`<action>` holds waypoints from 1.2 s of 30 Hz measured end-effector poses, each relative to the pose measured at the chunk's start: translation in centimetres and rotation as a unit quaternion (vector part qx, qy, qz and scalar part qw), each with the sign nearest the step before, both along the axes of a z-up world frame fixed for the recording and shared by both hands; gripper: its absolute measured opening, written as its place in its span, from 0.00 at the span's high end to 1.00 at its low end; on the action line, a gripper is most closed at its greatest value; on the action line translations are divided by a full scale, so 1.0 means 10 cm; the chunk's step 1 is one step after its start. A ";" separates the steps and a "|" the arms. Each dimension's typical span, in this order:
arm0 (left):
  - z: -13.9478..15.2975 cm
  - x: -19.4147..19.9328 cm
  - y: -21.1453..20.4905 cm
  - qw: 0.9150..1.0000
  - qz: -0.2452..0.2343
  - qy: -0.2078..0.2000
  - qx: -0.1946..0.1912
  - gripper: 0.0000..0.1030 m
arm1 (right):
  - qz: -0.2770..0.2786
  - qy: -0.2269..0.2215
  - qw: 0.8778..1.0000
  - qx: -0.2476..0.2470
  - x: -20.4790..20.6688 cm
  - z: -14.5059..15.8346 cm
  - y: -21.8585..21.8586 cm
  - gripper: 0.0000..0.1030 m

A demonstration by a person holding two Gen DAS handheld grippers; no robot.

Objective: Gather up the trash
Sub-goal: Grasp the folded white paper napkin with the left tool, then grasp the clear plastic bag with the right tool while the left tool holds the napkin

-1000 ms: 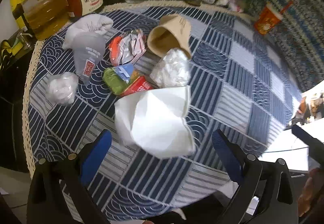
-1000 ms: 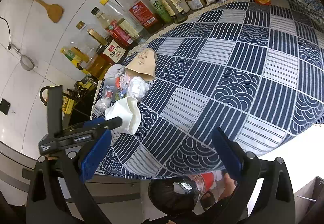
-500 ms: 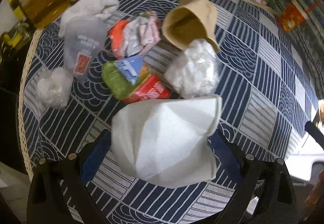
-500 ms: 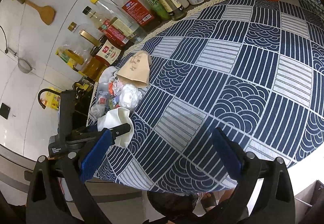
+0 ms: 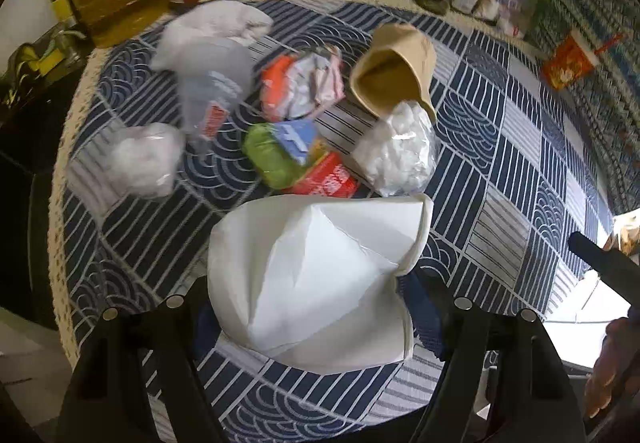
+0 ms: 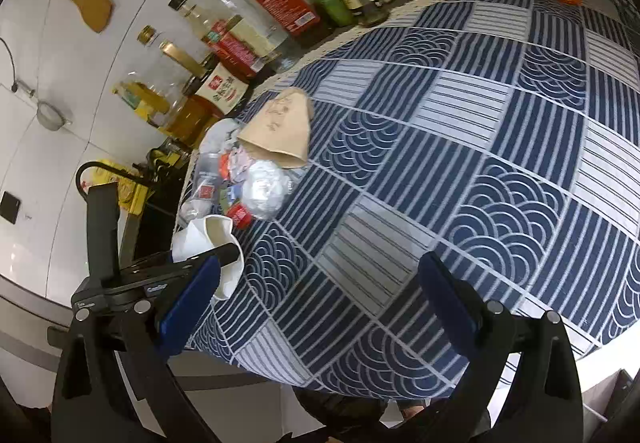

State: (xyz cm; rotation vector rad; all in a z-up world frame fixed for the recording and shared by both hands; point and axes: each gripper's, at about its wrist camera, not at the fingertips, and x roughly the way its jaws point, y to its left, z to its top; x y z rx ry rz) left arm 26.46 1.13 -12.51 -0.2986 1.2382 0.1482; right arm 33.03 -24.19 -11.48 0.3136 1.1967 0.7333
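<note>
Step in hand: first pickup. Left gripper (image 5: pixel 316 327) closing around crumpled white paper (image 5: pixel 320 279) at the surface's near edge; pad contact unclear. Right gripper (image 6: pixel 320 307) released, empty. Next: confirm the pinch, lift clear of the remaining trash pile (image 5: pixel 296 123).

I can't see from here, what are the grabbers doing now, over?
Left gripper closing around the crumpled white paper. Right gripper open, empty, over the tablecloth. Rest of the trash pile beyond, nothing blocking.
</note>
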 end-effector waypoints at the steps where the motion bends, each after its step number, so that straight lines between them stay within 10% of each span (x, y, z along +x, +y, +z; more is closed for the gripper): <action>1: 0.04 -0.05 0.05 1.000 0.008 -0.007 -0.003 0.27 | 0.005 0.000 1.000 -0.002 0.00 0.01 0.04 0.05; 36: 0.04 -1.47 0.91 0.971 0.229 -0.035 -0.053 0.28 | 0.107 -0.009 0.991 -0.080 0.47 -0.30 1.50 0.08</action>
